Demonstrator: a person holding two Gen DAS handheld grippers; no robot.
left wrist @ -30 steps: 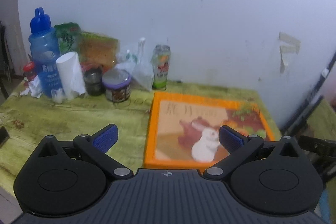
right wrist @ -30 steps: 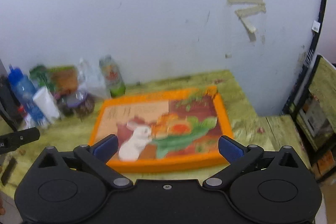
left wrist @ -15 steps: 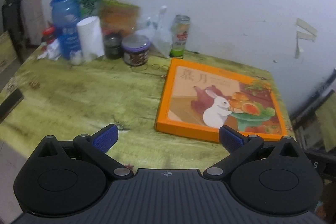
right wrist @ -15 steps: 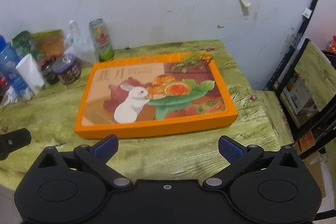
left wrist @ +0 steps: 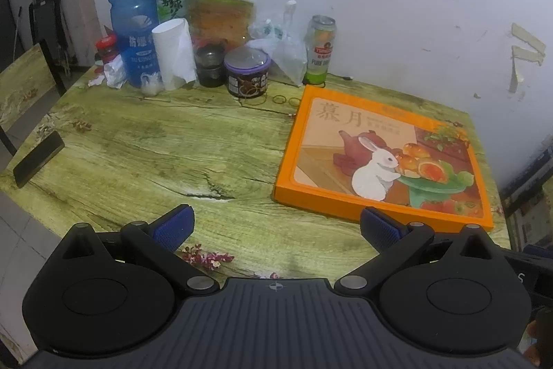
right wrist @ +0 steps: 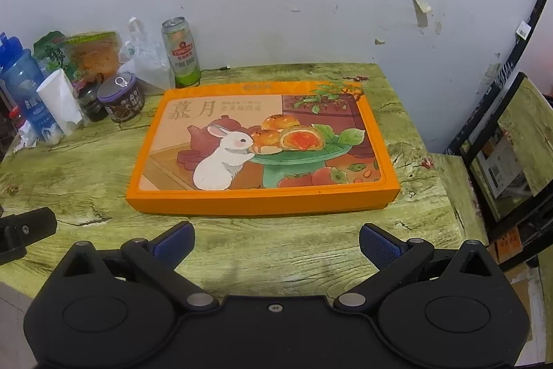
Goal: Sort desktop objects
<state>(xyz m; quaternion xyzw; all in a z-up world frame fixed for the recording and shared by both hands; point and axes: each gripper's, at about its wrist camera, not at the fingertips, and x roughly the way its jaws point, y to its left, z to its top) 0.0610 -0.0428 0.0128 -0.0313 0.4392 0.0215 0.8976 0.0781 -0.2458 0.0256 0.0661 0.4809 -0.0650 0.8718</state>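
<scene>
Lying flat on the green bench (right wrist: pixel 86 168) is an orange box (right wrist: pixel 262 144) with a bunny picture. Bottles and a can (right wrist: pixel 181 52) stand by the wall. The left tool (left wrist: pixel 276 223) and right tool (right wrist: pixel 276 242) are wide apart, holding nothing.

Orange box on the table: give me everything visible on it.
The orange box is flat, rectangular and looks like cardboard. Its closed lid shows a white rabbit, pastries on a green stand, a teapot and Chinese characters. It lies flat on the wood-print table, near the wall and the table's right side. A green can stands just behind its corner. Neither gripper touches it.
</scene>
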